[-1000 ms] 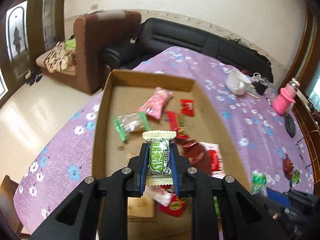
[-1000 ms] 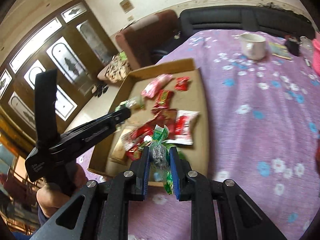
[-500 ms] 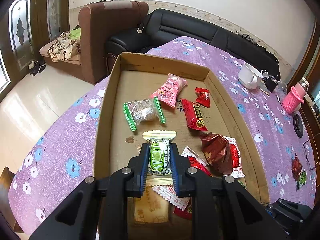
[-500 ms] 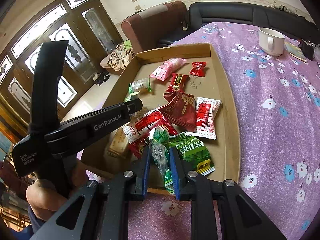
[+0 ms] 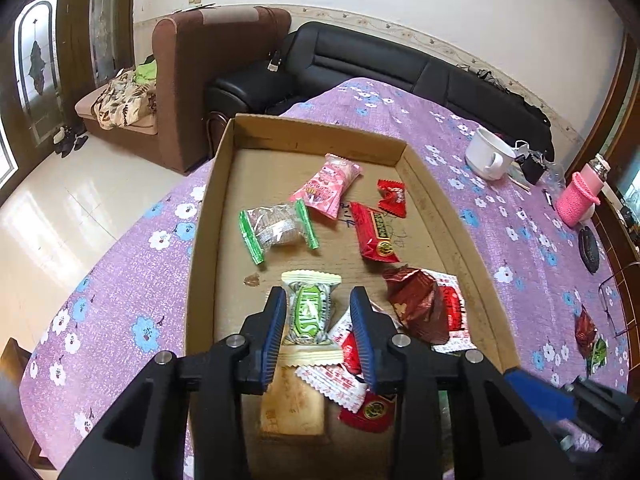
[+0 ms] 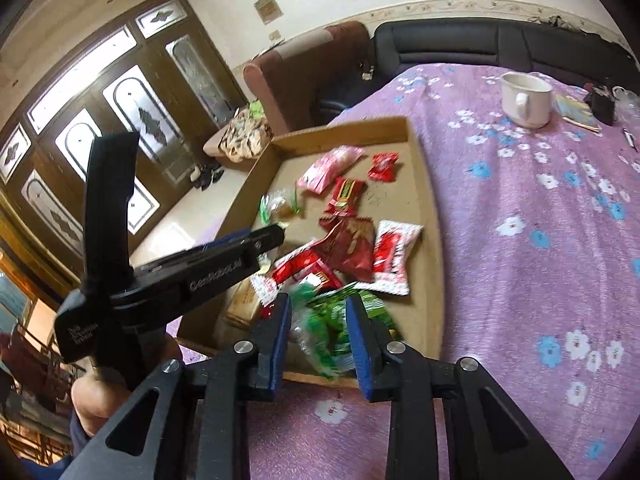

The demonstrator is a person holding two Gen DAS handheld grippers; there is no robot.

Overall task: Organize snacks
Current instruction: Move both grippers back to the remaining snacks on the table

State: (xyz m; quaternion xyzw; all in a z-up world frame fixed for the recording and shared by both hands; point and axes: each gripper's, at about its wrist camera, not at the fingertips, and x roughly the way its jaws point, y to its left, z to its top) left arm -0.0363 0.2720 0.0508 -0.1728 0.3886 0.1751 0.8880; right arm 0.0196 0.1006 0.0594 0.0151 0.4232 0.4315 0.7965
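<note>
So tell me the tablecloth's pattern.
Purple tablecloth with white and blue flowers, clearest in the right wrist view.

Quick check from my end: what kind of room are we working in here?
Most likely a home living room. A black sofa and a brown armchair stand beyond the table with the purple flowered cloth, and shoes lie on the tiled floor by a wooden door with glass panes.

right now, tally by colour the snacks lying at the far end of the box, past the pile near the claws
pink: 1, the pink packet
red: 2, the small red candy and the red bar
clear with green ends: 1, the clear-wrapped cake
total: 4
</note>
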